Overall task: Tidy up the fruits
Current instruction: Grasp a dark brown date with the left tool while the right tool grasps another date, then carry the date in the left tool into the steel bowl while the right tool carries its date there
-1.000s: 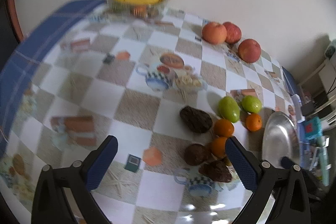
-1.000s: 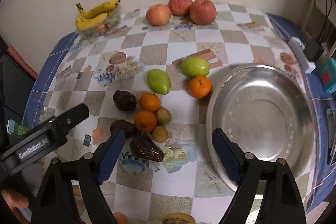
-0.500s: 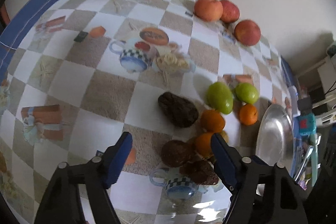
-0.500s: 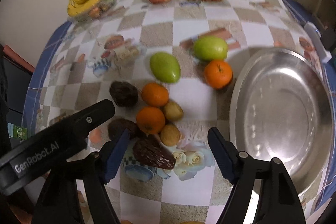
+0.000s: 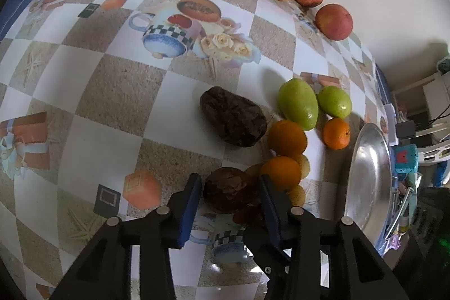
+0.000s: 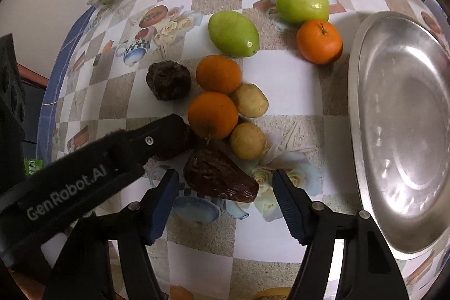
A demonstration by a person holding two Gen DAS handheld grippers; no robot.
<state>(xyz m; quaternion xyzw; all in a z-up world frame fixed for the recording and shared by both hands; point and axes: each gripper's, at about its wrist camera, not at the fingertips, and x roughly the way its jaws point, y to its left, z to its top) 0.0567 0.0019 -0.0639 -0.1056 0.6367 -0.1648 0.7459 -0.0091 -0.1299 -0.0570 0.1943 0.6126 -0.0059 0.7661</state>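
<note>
Nothing sits in the shiny round metal tray (image 6: 399, 131) yet — your left tool (image 5: 229, 194) is closing around a wrinkled dark-brown fruit (image 5: 229, 193), your right tool (image 6: 225, 187) around a longer glossy brown one (image 6: 219, 176), neither gripped.

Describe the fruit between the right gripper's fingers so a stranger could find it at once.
Start at the steel tray, then look left to the fruit cluster. Nearest the camera lies a dark brown wrinkled fruit, longer and more pointed than the rounder brown ones beside it.

Fruit cluster (image 6: 216, 103) crowds table centre, left tongs (image 5: 229, 197) hemmed by oranges, bare cloth (image 5: 92, 92) leftward
</note>
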